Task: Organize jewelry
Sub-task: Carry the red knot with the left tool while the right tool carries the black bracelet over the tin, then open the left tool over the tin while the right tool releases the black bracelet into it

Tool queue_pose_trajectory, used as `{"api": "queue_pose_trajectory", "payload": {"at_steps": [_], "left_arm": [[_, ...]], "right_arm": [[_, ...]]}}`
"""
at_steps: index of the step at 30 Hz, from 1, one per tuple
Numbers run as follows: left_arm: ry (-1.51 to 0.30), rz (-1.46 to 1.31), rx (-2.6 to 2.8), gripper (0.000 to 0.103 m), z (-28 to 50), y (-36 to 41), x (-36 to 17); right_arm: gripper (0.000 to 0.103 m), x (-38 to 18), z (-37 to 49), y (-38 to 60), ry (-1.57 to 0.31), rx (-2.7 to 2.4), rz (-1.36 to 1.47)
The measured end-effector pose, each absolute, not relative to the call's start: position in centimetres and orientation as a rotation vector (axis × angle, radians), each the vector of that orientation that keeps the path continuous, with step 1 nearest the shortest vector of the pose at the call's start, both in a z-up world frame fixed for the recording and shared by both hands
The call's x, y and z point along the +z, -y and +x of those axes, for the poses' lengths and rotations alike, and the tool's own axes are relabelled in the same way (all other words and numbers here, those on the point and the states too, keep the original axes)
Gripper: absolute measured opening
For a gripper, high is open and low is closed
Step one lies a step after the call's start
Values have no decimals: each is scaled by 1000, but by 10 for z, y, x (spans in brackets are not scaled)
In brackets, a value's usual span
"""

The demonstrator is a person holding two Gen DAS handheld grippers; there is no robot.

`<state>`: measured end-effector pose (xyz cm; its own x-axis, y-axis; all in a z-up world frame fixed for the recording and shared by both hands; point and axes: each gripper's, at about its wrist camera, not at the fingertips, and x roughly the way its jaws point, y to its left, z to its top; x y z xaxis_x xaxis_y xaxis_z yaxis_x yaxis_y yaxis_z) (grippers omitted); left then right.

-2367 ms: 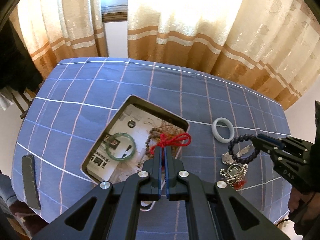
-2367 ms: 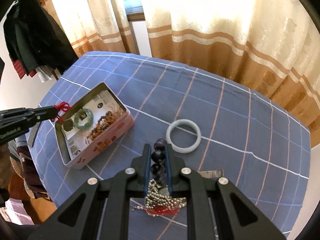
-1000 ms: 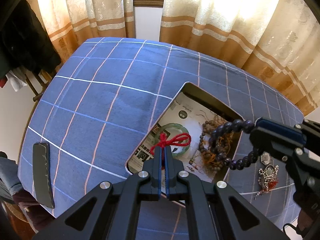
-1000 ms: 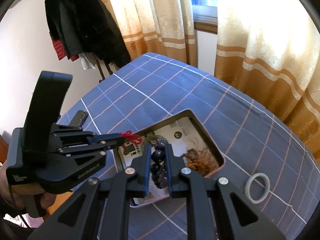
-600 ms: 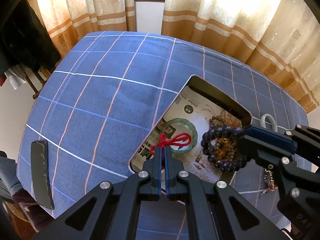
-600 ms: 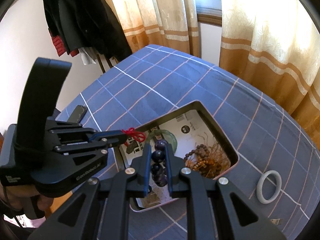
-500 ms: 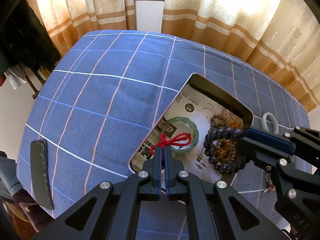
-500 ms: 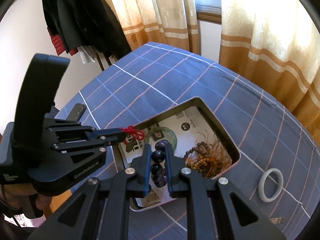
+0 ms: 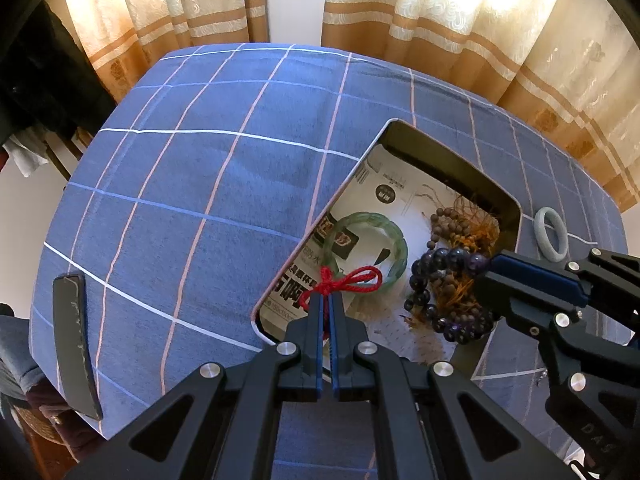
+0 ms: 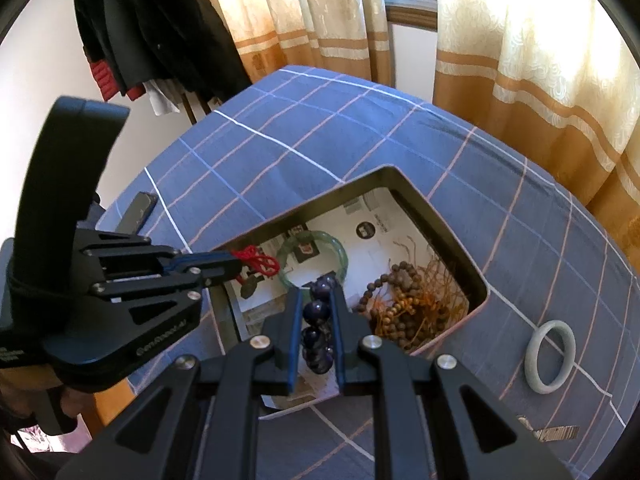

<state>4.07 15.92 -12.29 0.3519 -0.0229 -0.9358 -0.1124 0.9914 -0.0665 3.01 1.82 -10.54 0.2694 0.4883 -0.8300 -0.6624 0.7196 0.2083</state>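
Observation:
An open tin box [image 9: 394,129] [image 10: 482,280] lies on the blue checked cloth. It holds a green bangle [image 9: 394,236] [image 10: 342,250] and brown bead strings [image 9: 452,220] [image 10: 404,316]. My left gripper [image 9: 328,300] [image 10: 236,266] is shut on a red knotted cord [image 9: 352,282] [image 10: 258,262] over the box's near left part. My right gripper [image 10: 316,296] [image 9: 490,266] is shut on a dark purple bead bracelet [image 9: 444,300] [image 10: 316,332] that hangs over the box, above the brown beads.
A pale jade bangle [image 9: 552,234] [image 10: 550,356] lies on the cloth to the right of the box. A black flat object [image 9: 76,344] [image 10: 138,210] lies at the table's left edge. Curtains hang behind. A dark coat [image 10: 160,28] hangs at the left.
My right gripper has carried the purple bracelet from the right of the table to above the box and has lowered it a little. My left gripper stays over the box with the red cord.

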Motion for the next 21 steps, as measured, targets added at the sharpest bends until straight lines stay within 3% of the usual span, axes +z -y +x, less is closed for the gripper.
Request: {"api": "queue_pose_trajectory", "payload": {"at_steps": [21], "left_arm": [[-1255,-124,22,2,38,-147,-137]], "right_arm": [[16,-126,29,-19,-1067,764,-234]]}}
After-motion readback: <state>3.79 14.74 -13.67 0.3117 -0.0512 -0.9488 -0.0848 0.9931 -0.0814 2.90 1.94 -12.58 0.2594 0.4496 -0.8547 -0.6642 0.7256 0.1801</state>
